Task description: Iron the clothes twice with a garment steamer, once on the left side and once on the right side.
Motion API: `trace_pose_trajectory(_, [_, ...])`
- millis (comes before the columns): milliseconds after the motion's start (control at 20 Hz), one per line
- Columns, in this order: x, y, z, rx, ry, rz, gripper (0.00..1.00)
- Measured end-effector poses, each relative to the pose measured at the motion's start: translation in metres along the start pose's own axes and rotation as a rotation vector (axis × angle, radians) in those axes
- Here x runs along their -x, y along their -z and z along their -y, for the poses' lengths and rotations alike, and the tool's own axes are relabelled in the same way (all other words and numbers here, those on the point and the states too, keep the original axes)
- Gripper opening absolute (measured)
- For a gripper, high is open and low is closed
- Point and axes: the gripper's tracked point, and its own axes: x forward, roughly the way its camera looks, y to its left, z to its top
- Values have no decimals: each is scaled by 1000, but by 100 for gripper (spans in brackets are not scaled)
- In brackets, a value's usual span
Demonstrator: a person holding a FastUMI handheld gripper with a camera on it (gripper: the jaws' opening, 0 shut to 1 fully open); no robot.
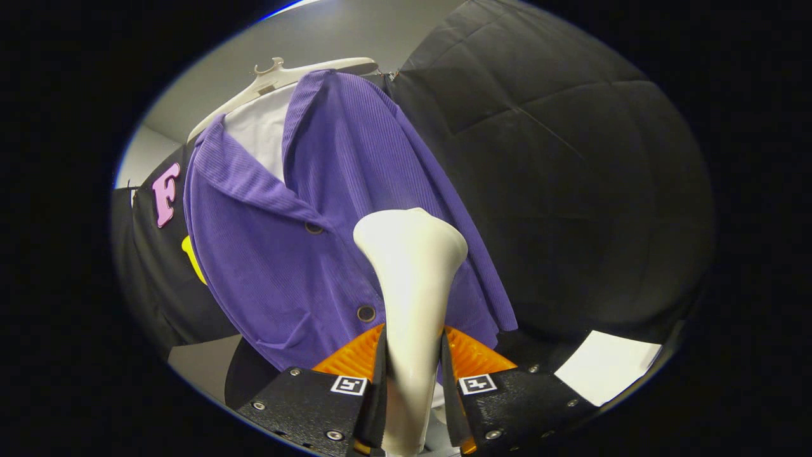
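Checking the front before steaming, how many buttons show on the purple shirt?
2: one dark button under the purple ribbed shirt's collar, another lower, beside the white steamer clamped in the hand-held gripper. Others may be hidden.

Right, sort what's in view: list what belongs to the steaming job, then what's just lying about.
Job:
- white garment steamer, clamped between the tool fingers, head against the shirt front
- purple corduroy shirt
- white hanger carrying it

Lying about:
- white sheet beyond the fingers, low beside the shirt hem
- white cloth inside the collar

Ribbed purple cloth shirt (342, 209), smooth glossy plastic steamer (411, 266), seemingly plastic hanger (298, 73), matt black cloth wall (571, 158)
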Motion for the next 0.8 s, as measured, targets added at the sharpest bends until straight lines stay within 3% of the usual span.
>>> trace_pose_trajectory(250, [-9, 35, 8, -2, 31, -52, 38])
trace_pose_trajectory(800, [-12, 156, 48, -41, 85, -246, 38])
